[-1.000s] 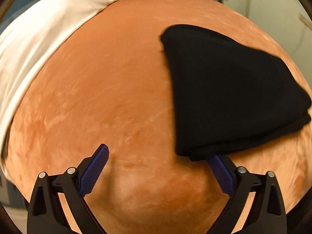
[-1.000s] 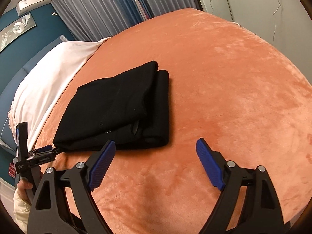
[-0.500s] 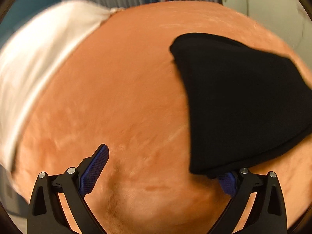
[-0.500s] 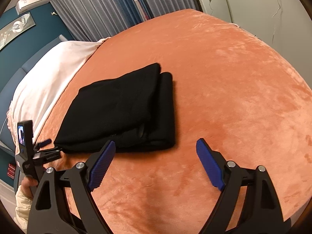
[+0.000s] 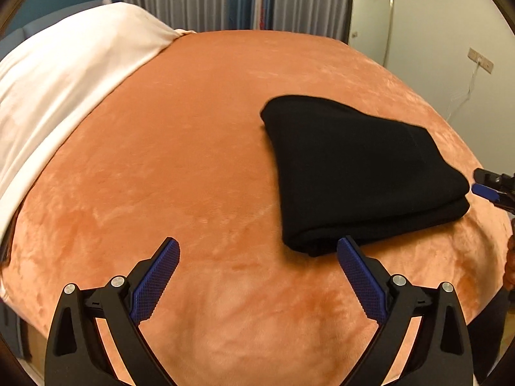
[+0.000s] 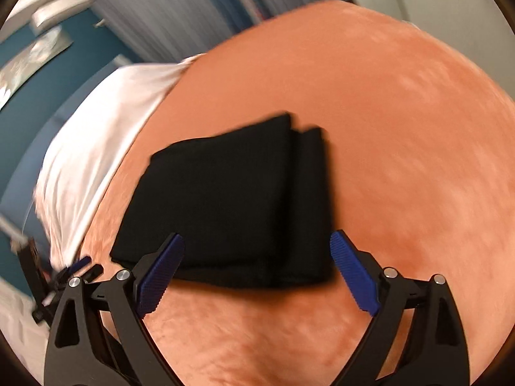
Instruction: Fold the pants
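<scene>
The black pants (image 5: 357,173) lie folded into a compact stack on the orange bedspread (image 5: 193,160). In the left wrist view my left gripper (image 5: 256,254) is open and empty, its right fingertip (image 5: 346,247) just short of the stack's near left corner. In the right wrist view, which is blurred, the pants (image 6: 231,199) lie straight ahead and my right gripper (image 6: 257,251) is open and empty, its fingers on either side of the stack's near edge. The right gripper's tips (image 5: 489,189) show at the far right of the left wrist view. The left gripper (image 6: 74,270) shows at the lower left of the right wrist view.
A white sheet or pillow (image 5: 64,90) covers the head of the bed on the left. Grey curtains (image 5: 199,0) and a teal wall stand behind it. A white wall with a socket (image 5: 479,61) is on the right. The bed's near edge lies below the grippers.
The left gripper has pulled back and up from the stack's corner, so its right finger is no longer under the cloth. The right gripper has swung left to face the pants' near edge.
</scene>
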Motion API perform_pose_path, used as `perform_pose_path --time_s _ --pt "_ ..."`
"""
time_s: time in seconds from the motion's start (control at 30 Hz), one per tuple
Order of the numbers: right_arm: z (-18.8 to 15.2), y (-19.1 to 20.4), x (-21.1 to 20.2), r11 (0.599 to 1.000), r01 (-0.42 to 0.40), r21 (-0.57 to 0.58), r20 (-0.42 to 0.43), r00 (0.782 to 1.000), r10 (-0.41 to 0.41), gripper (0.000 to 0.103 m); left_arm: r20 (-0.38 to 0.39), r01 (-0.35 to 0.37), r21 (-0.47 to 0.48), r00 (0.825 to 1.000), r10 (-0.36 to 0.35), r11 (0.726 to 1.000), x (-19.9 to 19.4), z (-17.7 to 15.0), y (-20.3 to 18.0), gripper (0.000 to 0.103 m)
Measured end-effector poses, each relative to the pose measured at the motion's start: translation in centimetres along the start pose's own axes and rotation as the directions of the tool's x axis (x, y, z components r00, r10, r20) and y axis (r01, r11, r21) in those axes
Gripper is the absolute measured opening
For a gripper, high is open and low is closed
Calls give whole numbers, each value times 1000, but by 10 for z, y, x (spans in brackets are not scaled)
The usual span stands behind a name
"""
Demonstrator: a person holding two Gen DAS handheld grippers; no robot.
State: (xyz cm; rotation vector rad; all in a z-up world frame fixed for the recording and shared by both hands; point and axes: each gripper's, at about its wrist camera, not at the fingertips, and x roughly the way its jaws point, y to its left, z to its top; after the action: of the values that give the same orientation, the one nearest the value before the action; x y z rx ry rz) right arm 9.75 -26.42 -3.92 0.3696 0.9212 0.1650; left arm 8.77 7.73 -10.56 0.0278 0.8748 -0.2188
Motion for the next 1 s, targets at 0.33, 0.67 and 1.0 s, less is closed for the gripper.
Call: perform_pose_path --time_s 0.33,0.67,1.0 --pt "-2 28 44 994 66 -82 -84 994 -73 35 -30 16 -134 999 -21 991 4 2 11 97" --pt "35 24 -24 986 111 -126 71 992 -103 27 13 50 -146 999 -48 988 -7 22 -3 97" --pt "2 -19 -10 998 46 33 24 999 -47 63 -46 41 -149 998 -48 988 8 20 -8 97"
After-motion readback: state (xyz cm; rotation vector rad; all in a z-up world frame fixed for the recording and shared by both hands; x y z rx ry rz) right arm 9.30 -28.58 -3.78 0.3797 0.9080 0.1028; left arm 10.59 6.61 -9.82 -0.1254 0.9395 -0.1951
